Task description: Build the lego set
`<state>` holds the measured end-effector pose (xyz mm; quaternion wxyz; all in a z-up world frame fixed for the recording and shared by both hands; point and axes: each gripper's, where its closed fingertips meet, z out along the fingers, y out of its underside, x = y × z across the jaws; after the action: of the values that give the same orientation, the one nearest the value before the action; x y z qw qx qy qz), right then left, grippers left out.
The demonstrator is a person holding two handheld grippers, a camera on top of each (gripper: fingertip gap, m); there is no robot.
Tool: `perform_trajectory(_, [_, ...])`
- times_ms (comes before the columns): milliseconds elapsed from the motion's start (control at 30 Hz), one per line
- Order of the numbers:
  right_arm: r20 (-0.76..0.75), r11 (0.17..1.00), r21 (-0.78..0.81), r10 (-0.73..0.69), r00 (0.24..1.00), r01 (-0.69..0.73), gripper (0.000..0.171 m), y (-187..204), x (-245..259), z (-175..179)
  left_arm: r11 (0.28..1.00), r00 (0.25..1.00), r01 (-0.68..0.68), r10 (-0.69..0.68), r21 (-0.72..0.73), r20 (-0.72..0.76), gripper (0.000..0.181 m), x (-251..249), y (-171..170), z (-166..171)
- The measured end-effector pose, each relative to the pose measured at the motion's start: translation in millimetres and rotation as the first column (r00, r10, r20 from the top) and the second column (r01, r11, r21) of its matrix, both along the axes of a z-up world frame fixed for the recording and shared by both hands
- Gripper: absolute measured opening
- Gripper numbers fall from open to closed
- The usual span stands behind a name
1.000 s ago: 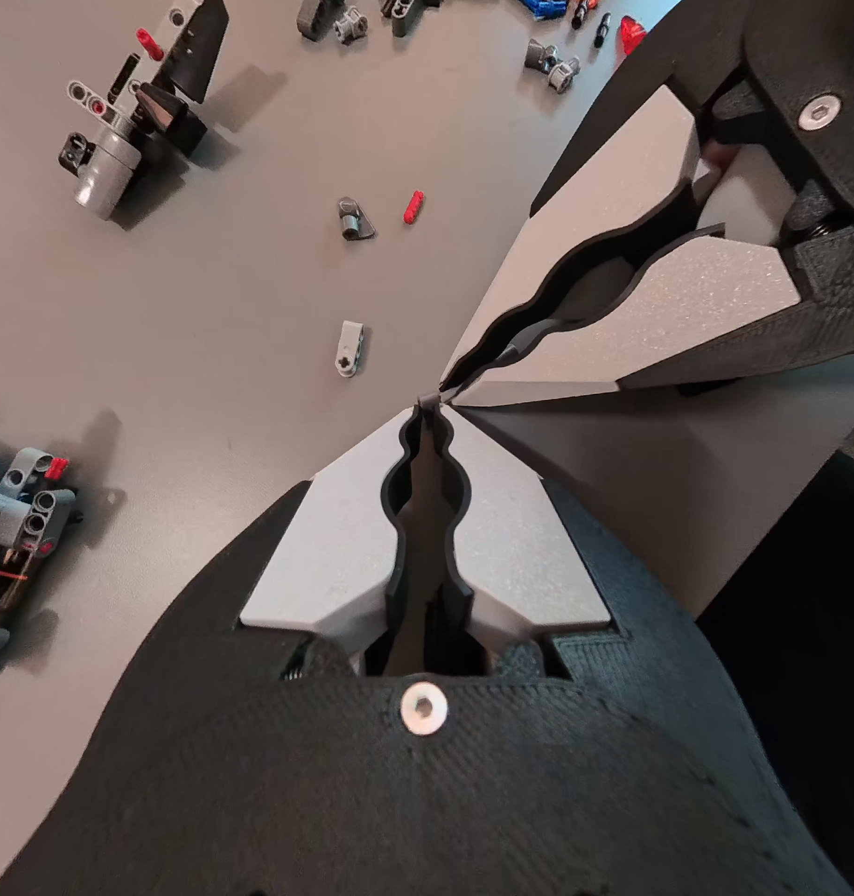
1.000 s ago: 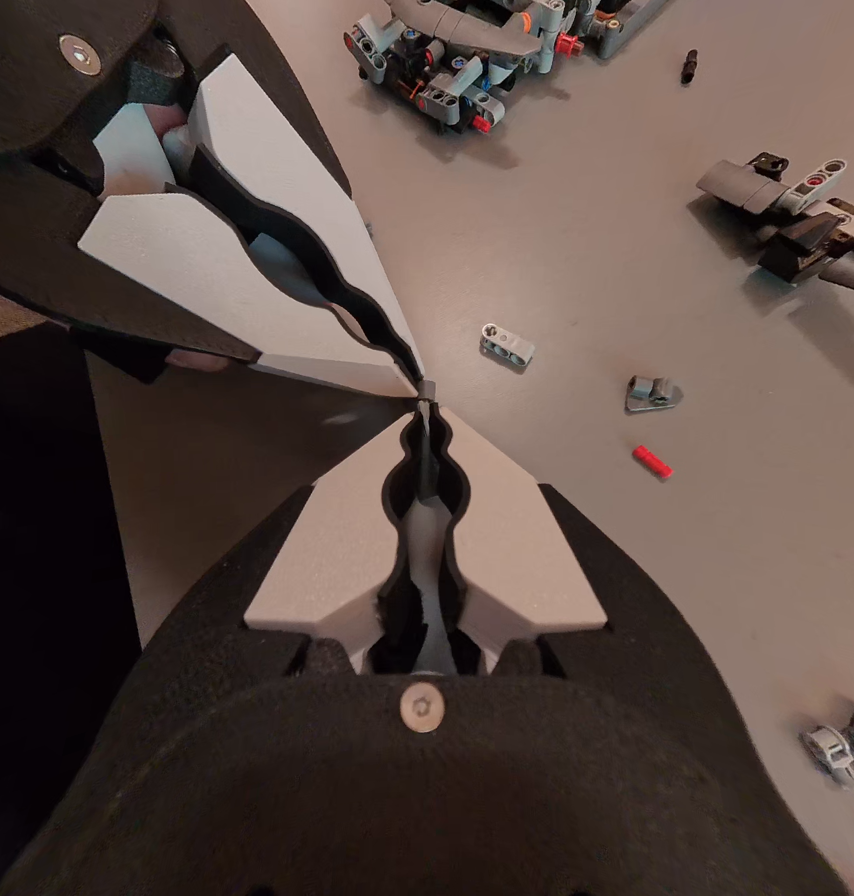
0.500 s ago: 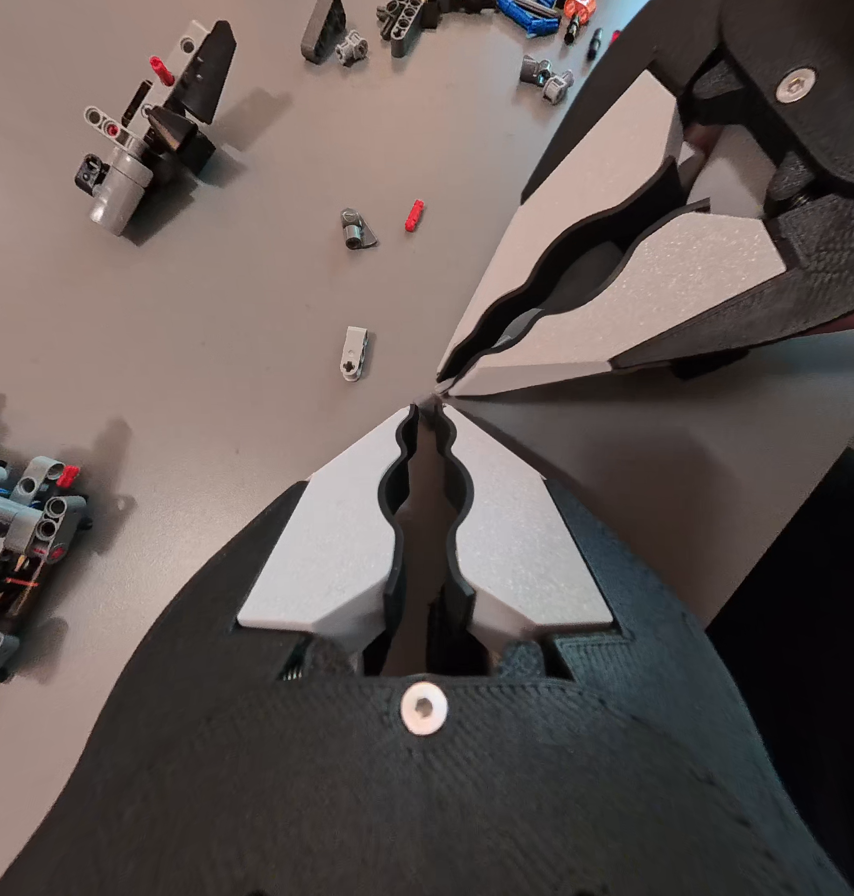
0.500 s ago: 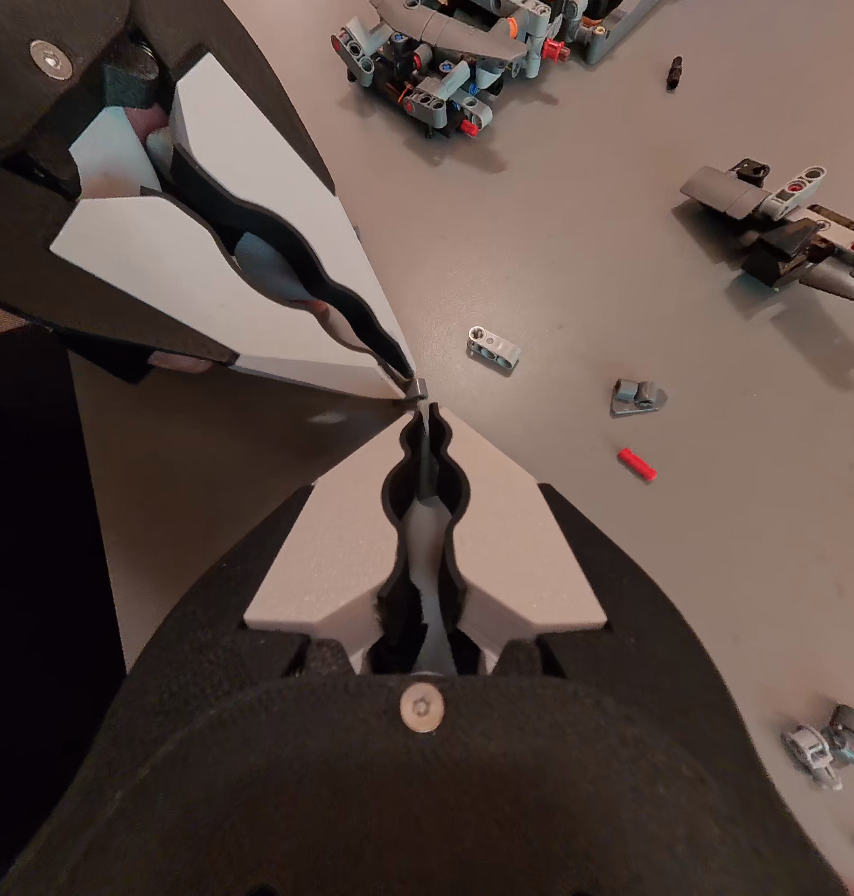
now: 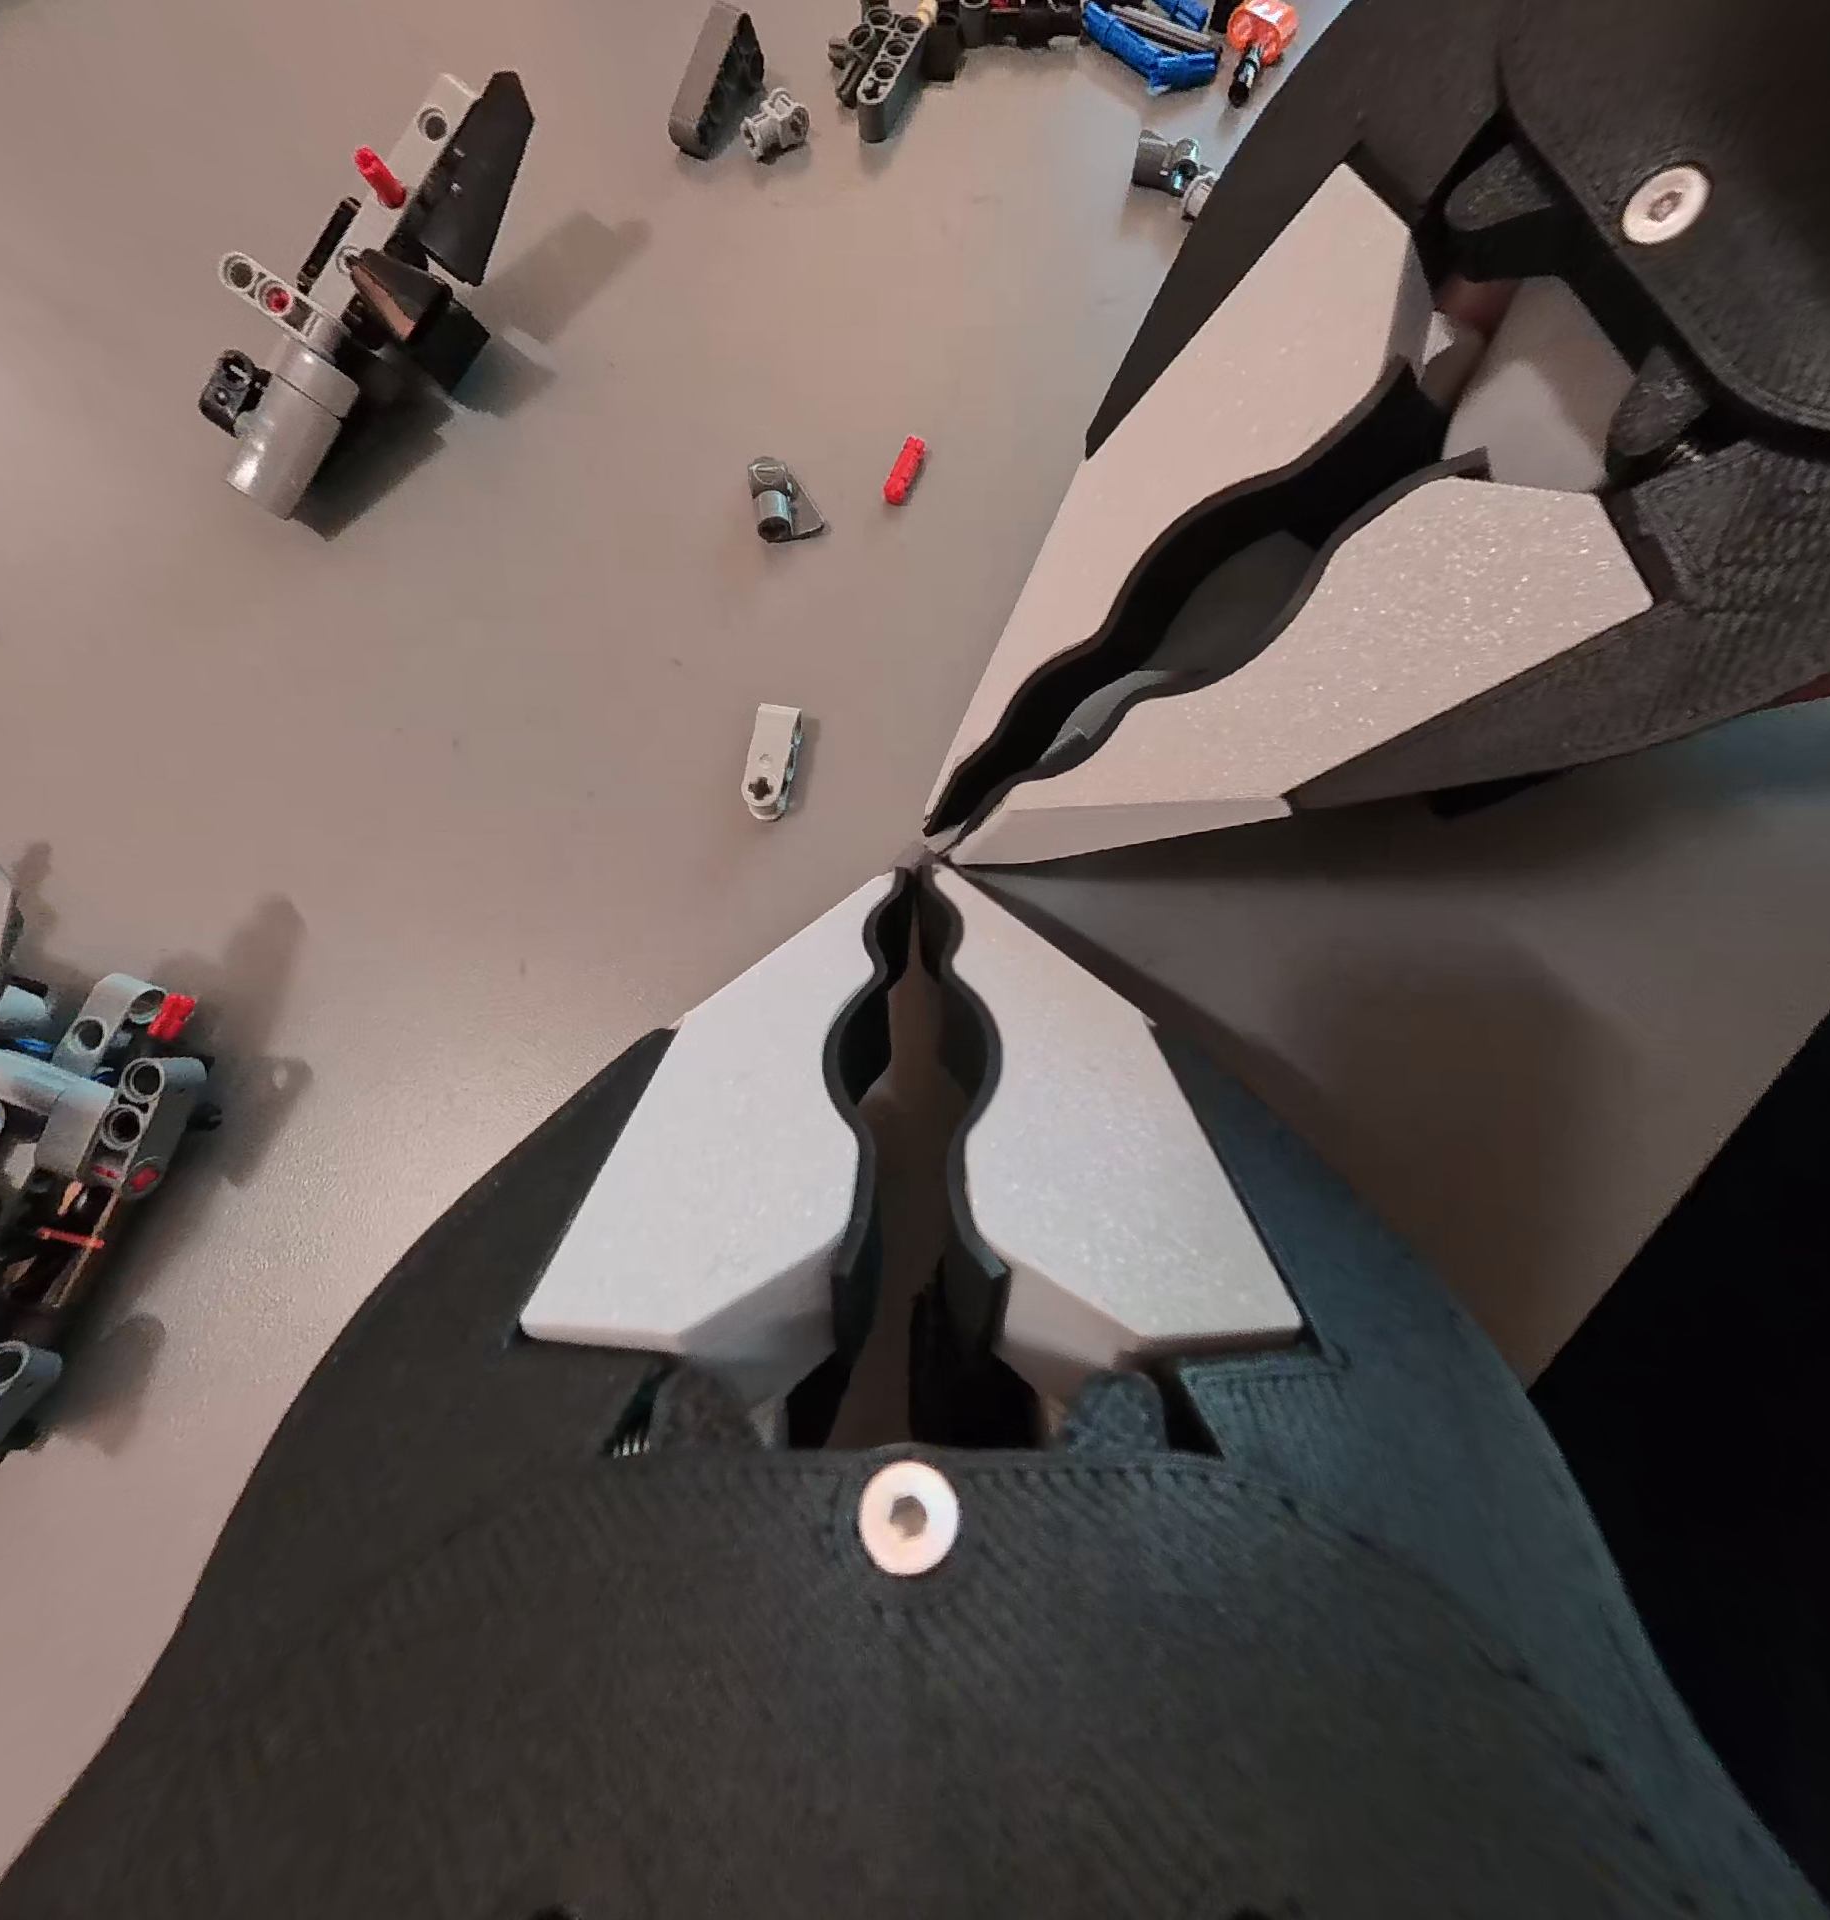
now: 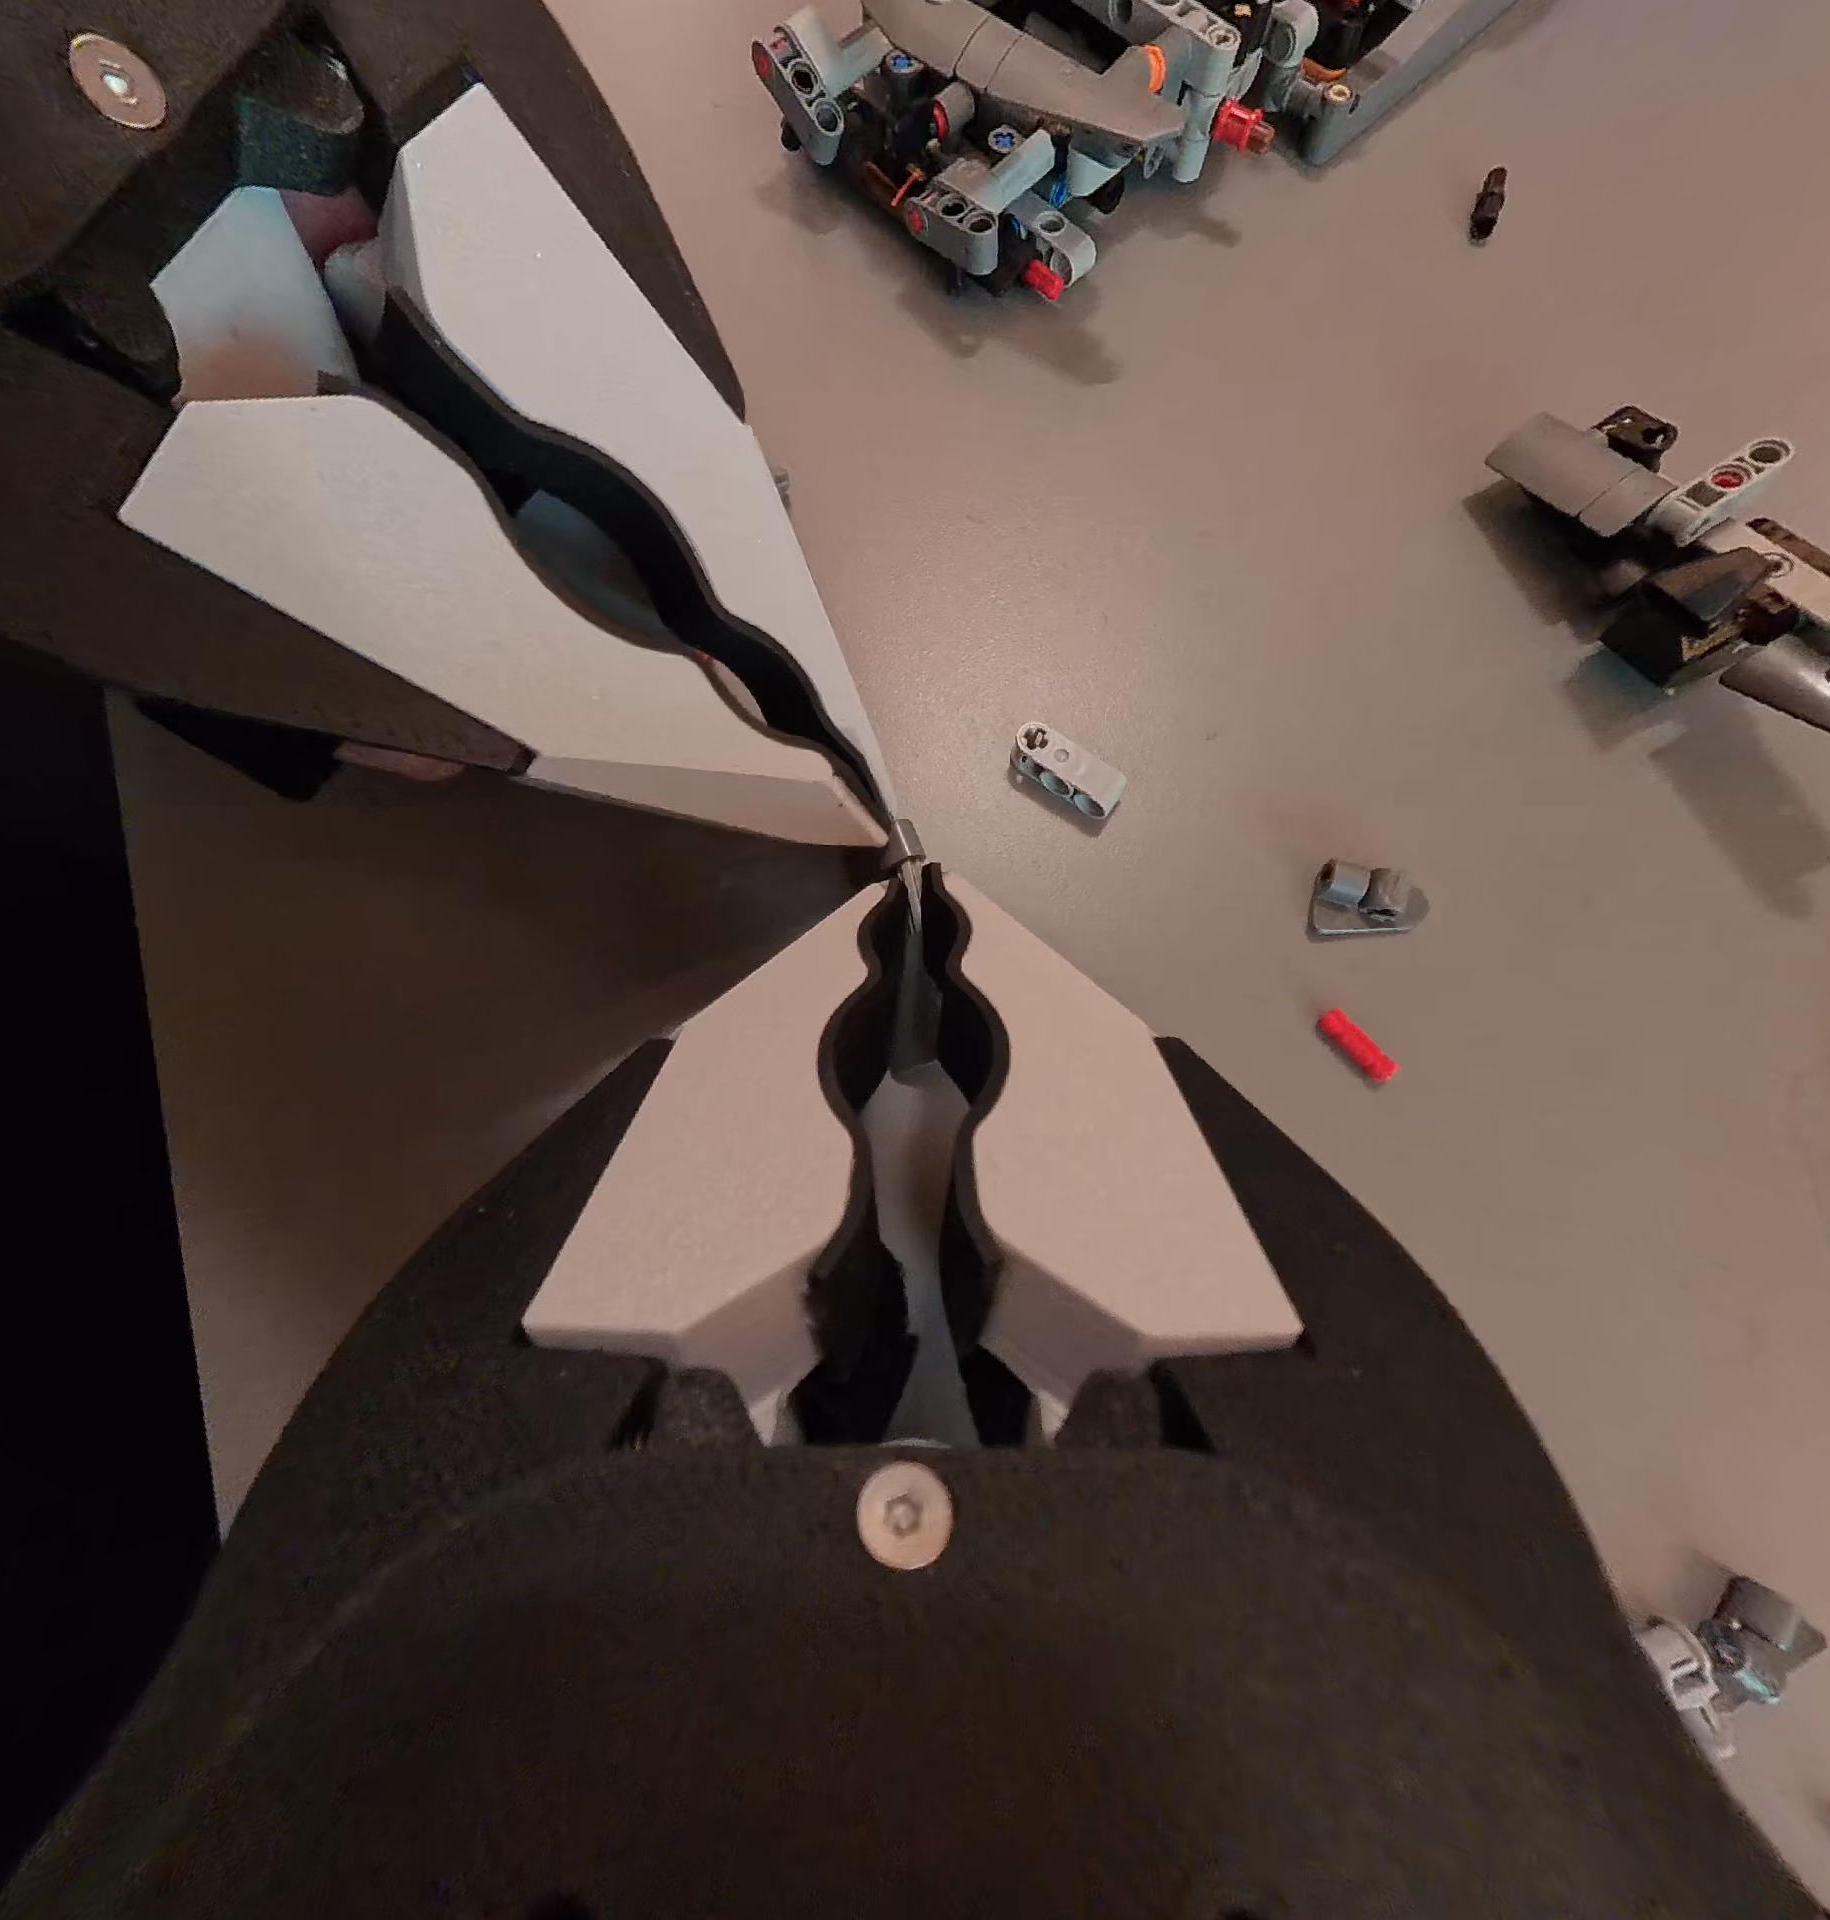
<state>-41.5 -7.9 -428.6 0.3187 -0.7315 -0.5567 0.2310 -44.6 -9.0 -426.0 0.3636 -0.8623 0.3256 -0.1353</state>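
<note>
Both claws met tip to tip above the grey worktop [image 5: 537, 665]. The left claw [image 5: 909, 875] was pinched down on a small grey bush [image 6: 906, 840], while the right claw [image 6: 916, 883] was closed on a thin dark axle-like piece [image 6: 916, 1013] lying along its channel. The step in hand looked like mating the two small parts in mid-air; the next move would call for keeping both lined up on one axis and pressing them together without either slipping.

How far the axle had entered the bush could not be told, since the fingertips hid the joint. Beyond them lay a light grey connector [image 5: 773, 756], a red pin [image 5: 904, 470] and a dark grey subassembly [image 5: 360, 312]. The main model [image 6: 1046, 135] was cut off at the frame edge.
</note>
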Motion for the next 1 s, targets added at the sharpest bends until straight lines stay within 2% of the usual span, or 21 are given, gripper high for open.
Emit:
perform_trajectory(800, [-0.010, 0.983, 0.019, 0.184, 0.983, -0.184, 0.000, -2.6, -0.7, 0.6, 0.994, 0.993, 0.111, -0.110, -0.017, 0.033, 0.000, 2.6, 0.6, 0.9])
perform_trajectory(1000, [-0.016, 0.983, 0.010, 0.183, 0.983, -0.183, 0.000, -2.1, -1.4, 0.7, 0.996, 0.996, 0.087, -0.087, -0.004, 0.033, 0.000, 2.9, 3.5, 1.5])
